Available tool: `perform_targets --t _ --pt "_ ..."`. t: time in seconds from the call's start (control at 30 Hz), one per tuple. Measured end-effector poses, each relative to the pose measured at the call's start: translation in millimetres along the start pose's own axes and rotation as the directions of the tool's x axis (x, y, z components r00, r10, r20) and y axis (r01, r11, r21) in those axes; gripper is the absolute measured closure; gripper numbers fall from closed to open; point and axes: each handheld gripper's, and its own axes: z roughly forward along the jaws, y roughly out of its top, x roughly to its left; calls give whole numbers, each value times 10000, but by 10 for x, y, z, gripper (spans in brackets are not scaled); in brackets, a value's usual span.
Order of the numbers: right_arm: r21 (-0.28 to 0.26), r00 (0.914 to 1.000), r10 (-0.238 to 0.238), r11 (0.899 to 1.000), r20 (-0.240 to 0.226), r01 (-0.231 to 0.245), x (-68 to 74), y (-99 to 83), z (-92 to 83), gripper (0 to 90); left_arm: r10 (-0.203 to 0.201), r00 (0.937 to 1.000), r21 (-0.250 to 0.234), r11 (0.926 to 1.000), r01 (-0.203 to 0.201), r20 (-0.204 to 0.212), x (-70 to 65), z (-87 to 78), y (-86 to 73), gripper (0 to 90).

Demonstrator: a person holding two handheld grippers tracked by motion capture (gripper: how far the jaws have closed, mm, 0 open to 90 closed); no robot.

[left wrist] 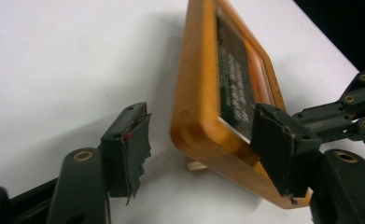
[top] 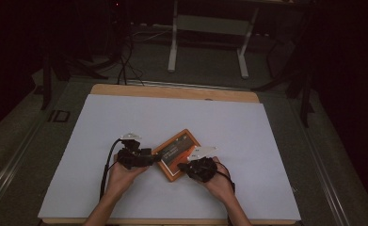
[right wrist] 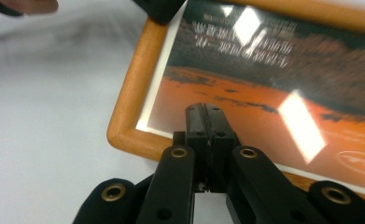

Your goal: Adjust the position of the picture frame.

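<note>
A wooden picture frame (top: pixel 177 153) with a dark and orange print lies at an angle on the white sheet (top: pixel 172 113). My left gripper (top: pixel 156 157) stands open at the frame's left corner. In the left gripper view the jaws straddle that corner of the frame (left wrist: pixel 194 93); the left pad (left wrist: pixel 129 144) is clear of the wood and the right pad (left wrist: pixel 283 149) sits in front of the glass. My right gripper (top: pixel 184 167) is at the frame's near corner. Its jaws (right wrist: pixel 205 112) are shut together with nothing between them, tips over the frame's (right wrist: pixel 273 74) lower edge.
The white sheet covers a wooden table board (top: pixel 172 91), with bare sheet all around the frame. Beyond the table a white stand (top: pixel 205 28) and cables lie on the dark floor. The person's forearms enter from the bottom edge.
</note>
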Motion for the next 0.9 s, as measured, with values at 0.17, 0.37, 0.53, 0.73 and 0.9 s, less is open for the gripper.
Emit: perform_targets --t 0.17,0.37,0.53,0.73,0.9 --pt "182 9999 -70 9998 -85 71 14 -60 11 900 167 9987 356 9992 -185 483 -67 46 -14 492" --pt "235 9996 -278 9993 3 278 25 -44 -9 899 162 9982 444 9988 -187 577 -102 27 -8 560" --pt "-110 9994 -317 9994 135 318 12 29 -117 897 305 9973 261 9991 -323 669 -167 -12 19 604" --pt "-533 9980 -573 9968 274 587 6 147 -302 818 1261 9905 67 9919 -1267 557 -383 -57 136 657" --pt "-902 9960 -767 9927 465 806 6 209 -493 770 2601 9651 229 9651 -2609 321 -607 -66 249 686"
